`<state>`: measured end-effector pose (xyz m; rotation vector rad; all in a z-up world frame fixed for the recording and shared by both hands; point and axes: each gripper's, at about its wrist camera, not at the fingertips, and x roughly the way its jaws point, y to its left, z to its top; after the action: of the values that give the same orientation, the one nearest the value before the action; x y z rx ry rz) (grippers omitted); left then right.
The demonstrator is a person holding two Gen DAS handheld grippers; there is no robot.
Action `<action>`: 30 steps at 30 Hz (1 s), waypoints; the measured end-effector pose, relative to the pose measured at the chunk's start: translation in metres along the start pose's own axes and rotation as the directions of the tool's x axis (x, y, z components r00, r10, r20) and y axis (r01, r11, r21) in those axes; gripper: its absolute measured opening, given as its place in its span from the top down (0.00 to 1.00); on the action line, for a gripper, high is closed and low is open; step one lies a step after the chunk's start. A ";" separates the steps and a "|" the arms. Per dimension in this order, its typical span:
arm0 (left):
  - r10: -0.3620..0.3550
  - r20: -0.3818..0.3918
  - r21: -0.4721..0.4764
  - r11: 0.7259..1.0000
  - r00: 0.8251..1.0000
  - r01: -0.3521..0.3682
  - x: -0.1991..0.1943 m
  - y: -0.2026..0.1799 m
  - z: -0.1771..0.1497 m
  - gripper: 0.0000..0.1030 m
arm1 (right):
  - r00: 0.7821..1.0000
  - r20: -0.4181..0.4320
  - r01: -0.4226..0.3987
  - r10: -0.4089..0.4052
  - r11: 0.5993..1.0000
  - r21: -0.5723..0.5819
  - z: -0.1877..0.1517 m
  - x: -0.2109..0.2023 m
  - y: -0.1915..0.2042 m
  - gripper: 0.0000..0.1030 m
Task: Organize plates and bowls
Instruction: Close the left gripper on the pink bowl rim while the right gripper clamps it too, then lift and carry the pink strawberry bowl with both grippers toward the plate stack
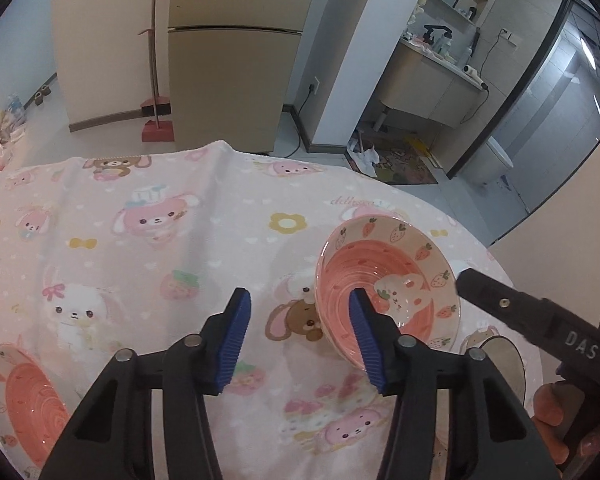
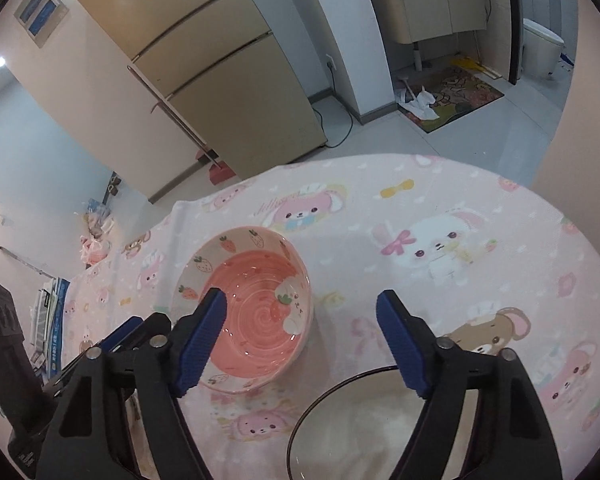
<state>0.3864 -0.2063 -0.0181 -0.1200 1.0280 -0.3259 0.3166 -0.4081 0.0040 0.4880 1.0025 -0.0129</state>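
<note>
Pink fleece cloth [image 2: 440, 208] printed with cartoon bunnies, bears and bows covers the round tabletop and carries all the dishes. A glazed pink ceramic bowl with a spiral centre, a cream rim of strawberries and a small rabbit [image 2: 246, 312] sits on the cloth near the middle of the near side; in the left wrist view the same bowl [image 1: 388, 292] lies to the right of the left claw.

The left claw [image 1: 300, 344] stands partly open over bare cloth, with nothing between its blue ribbed pads [image 1: 233, 340]; its right pad overlaps the bowl's near rim in the view, and contact cannot be told. The right claw [image 2: 300, 344] is wider apart and also grips nothing: its left pad [image 2: 198, 344] hangs over the bowl's near-left rim, while its right pad is above a clear glass plate with a dark rim [image 2: 364, 424] lying just beside the bowl, towards the camera. In the left wrist view that plate [image 1: 504, 360] shows only as a sliver behind the claw's arm.

A second pink strawberry-patterned dish [image 1: 24, 400] rests at the far left of the cloth, well apart from the bowl. A person's hand [image 1: 556, 420] grasps the black handle of the right claw at the lower right edge.

Beyond the tabletop stand a beige refrigerator [image 1: 236, 60] and a red dustpan with its broom [image 1: 156, 120].
</note>
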 end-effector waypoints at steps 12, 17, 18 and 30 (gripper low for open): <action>0.007 -0.002 0.053 0.999 1.000 -0.007 0.024 -0.015 -0.007 0.70 | 0.999 -0.034 0.042 -0.043 0.999 -0.021 -0.005 0.026 0.003 0.67; -0.017 -0.022 0.049 0.999 1.000 0.018 0.037 -0.016 -0.010 0.76 | 0.997 -0.025 0.065 -0.067 0.996 -0.065 -0.007 0.032 0.008 0.77; -0.026 -0.019 0.050 0.998 0.999 0.027 0.037 -0.016 -0.010 0.78 | 0.997 -0.024 0.068 -0.069 0.995 -0.070 -0.007 0.034 0.009 0.82; -0.035 0.023 0.047 0.998 0.999 0.034 0.003 -0.015 -0.003 0.84 | 0.998 0.041 0.046 -0.044 0.997 -0.060 -0.008 0.008 0.016 0.94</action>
<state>0.3817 -0.2215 -0.0182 -0.0993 0.9948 -0.3784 0.3181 -0.3887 0.0006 0.4079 0.9725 -0.0324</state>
